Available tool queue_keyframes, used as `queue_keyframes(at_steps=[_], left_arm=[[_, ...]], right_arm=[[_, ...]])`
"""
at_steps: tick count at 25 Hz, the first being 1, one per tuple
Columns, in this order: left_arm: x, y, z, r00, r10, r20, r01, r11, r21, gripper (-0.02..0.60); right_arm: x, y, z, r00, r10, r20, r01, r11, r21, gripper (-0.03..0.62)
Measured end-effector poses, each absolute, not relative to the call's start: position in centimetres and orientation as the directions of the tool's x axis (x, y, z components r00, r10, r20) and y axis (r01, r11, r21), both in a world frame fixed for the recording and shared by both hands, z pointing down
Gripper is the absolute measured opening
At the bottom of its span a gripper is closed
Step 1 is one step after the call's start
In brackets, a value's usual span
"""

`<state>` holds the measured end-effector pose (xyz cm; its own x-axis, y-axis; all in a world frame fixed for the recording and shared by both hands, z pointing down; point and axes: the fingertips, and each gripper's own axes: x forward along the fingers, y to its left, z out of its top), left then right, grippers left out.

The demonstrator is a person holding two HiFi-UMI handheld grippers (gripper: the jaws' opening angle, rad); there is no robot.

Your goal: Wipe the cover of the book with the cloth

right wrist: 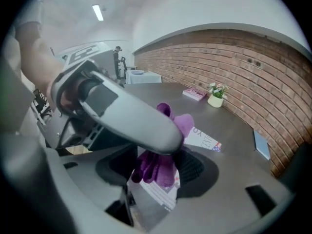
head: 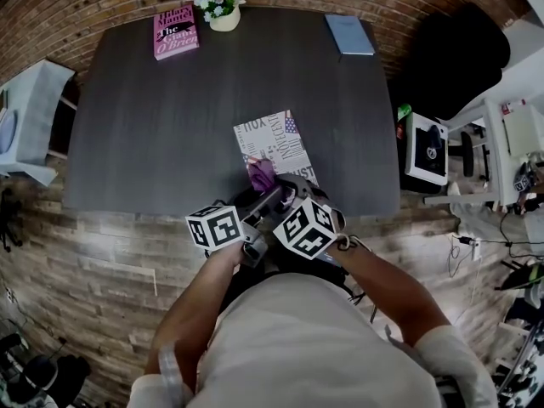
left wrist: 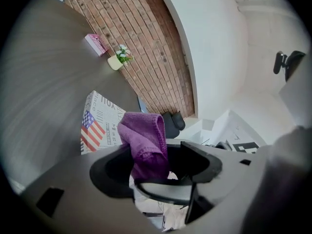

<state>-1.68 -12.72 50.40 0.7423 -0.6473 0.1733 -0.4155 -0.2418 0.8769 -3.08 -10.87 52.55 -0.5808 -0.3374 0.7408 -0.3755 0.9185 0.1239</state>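
Observation:
The book (head: 274, 145), its cover printed like a newspaper with an American flag, lies on the dark table (head: 161, 126) close to the near edge. A bunched purple cloth (head: 261, 175) sits at the book's near end. Both grippers meet at it. In the left gripper view the cloth (left wrist: 145, 143) stands between the wide jaws of my left gripper (left wrist: 158, 165), with a gap to the right pad. In the right gripper view my right gripper (right wrist: 156, 172) has the cloth (right wrist: 157, 167) between its wide jaws, and the left gripper's body (right wrist: 122, 116) crosses above it.
At the table's far edge lie a pink book (head: 175, 31), a small flower pot (head: 223, 11) and a blue book (head: 349, 34). A white side table (head: 34, 109) stands to the left, a white cart (head: 425, 147) and a black chair (head: 450, 58) to the right.

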Motion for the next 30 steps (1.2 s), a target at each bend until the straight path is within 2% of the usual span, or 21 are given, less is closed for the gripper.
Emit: queue_keyframes(at_steps=[4, 6, 7, 9, 10, 16, 19, 21, 23, 30], left_arm=[[-2.7, -12.7, 50.8, 0.742, -0.647, 0.174, -0.419, -0.245, 0.874, 0.301], [-3.3, -12.7, 51.0, 0.736, -0.657, 0.164, -0.411, -0.242, 0.879, 0.291], [-3.7, -12.6, 51.1, 0.728, -0.667, 0.157, -0.404, -0.232, 0.885, 0.256], [-4.7, -12.6, 51.6, 0.711, -0.686, 0.154, -0.397, -0.211, 0.893, 0.148], [-5.1, -12.5, 52.0, 0.706, -0.689, 0.16, -0.403, -0.205, 0.892, 0.131], [-7.0, -12.6, 53.4, 0.68, -0.701, 0.213, -0.479, -0.206, 0.853, 0.121], [-8.6, -13.1, 54.3, 0.654, -0.709, 0.263, -0.542, -0.197, 0.817, 0.121], [-9.7, -13.4, 55.2, 0.635, -0.711, 0.303, -0.589, -0.191, 0.785, 0.121], [-10.6, -13.7, 56.0, 0.621, -0.71, 0.334, -0.624, -0.189, 0.758, 0.121], [-12.4, -15.7, 58.0, 0.603, -0.685, 0.409, -0.715, -0.236, 0.658, 0.121]], right_arm=[[-4.6, -9.4, 51.4, -0.688, -0.229, 0.689, -0.342, 0.939, -0.029, 0.252], [-4.8, -9.5, 51.0, -0.717, -0.211, 0.664, -0.359, 0.929, -0.093, 0.234], [-4.8, -9.6, 51.0, -0.722, -0.21, 0.66, -0.367, 0.924, -0.107, 0.225], [-4.7, -9.7, 51.2, -0.724, -0.207, 0.658, -0.372, 0.921, -0.119, 0.223], [-4.7, -9.7, 51.3, -0.724, -0.203, 0.659, -0.371, 0.921, -0.123, 0.219], [-4.5, -10.3, 52.5, -0.697, -0.195, 0.69, -0.39, 0.91, -0.137, 0.213], [-3.2, -11.4, 54.1, -0.636, -0.219, 0.74, -0.428, 0.898, -0.102, 0.152], [-2.1, -12.0, 55.1, -0.584, -0.225, 0.78, -0.45, 0.89, -0.08, 0.075], [-1.2, -12.3, 56.3, -0.533, -0.222, 0.817, -0.464, 0.884, -0.063, 0.044], [-0.2, -12.6, 59.9, -0.391, -0.149, 0.908, -0.436, 0.899, -0.04, 0.034]])
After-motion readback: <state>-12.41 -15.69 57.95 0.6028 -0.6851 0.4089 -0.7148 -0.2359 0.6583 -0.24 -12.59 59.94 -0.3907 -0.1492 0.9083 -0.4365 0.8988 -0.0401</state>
